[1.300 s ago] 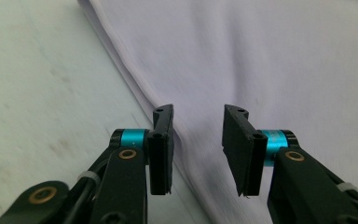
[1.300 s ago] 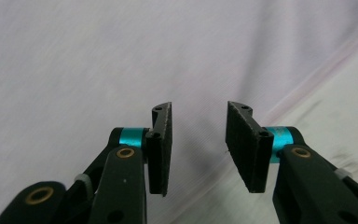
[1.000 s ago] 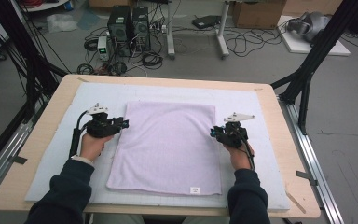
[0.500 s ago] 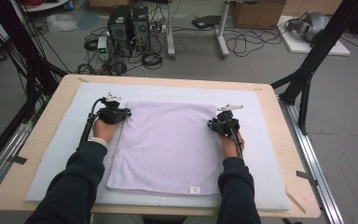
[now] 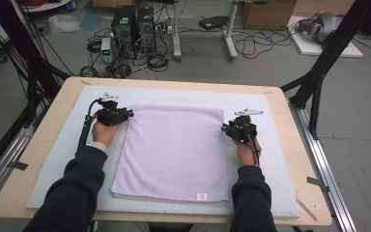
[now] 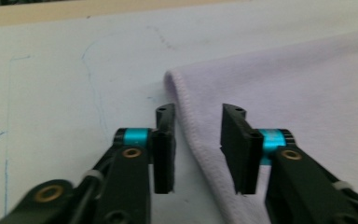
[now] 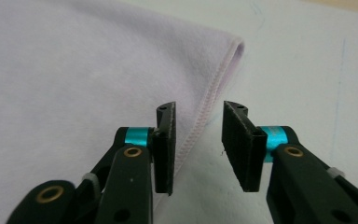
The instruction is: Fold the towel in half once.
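Lilac towel (image 5: 171, 150) is lying flat and folded on the pale mat (image 5: 280, 159), roughly centred on the wooden table (image 5: 43, 145). Left gripper (image 5: 125, 114) is sitting at the towel's far-left corner, right gripper (image 5: 225, 128) at the right edge near the far corner. That symmetric placement reads as lining up a two-handed pinch for the next fold.

Both sets of jaws have just been opening. Each is now standing parted and straddling a hemmed edge (image 6: 193, 135) (image 7: 205, 119), pads not pressing the cloth, so nothing is gripped yet.

Room: bare mat is running along both sides and beyond the far edge, and nothing else is sitting on the table. The near edge with its label (image 5: 201, 196) is lying close to the person's sleeves (image 5: 72, 193).
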The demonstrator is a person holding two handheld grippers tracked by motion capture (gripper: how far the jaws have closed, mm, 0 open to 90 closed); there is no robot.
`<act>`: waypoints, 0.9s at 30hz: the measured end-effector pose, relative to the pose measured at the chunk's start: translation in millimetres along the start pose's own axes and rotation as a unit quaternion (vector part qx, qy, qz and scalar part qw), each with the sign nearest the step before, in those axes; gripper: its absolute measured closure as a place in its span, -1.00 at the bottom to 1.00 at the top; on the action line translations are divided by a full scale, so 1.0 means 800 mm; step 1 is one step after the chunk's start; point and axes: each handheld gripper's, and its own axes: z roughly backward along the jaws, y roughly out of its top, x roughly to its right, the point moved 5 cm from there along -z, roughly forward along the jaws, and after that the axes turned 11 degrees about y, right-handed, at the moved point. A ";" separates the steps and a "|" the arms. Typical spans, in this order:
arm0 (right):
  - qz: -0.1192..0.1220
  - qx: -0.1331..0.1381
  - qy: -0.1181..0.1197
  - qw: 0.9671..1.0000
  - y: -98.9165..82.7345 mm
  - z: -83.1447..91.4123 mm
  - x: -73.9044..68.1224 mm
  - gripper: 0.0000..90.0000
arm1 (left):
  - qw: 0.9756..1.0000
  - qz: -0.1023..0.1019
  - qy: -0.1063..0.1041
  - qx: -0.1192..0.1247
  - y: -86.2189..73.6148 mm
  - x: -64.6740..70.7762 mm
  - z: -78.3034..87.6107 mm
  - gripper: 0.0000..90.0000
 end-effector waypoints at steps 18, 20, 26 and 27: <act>0.025 0.052 0.024 0.998 -0.034 0.100 -0.043 -0.74 | 0.982 -0.009 -0.142 0.122 -0.008 0.044 0.119 -0.62; 0.034 0.060 0.032 0.997 -0.039 0.108 -0.048 -0.74 | 0.980 -0.011 -0.146 0.133 -0.013 0.048 0.128 -0.62; 0.045 0.073 0.037 0.996 -0.039 0.117 -0.055 -0.75 | 0.980 -0.014 -0.150 0.131 -0.025 0.049 0.135 -0.61; 0.048 0.072 0.037 0.996 -0.039 0.116 -0.056 -0.75 | 0.980 -0.015 -0.149 0.128 -0.026 0.048 0.135 -0.61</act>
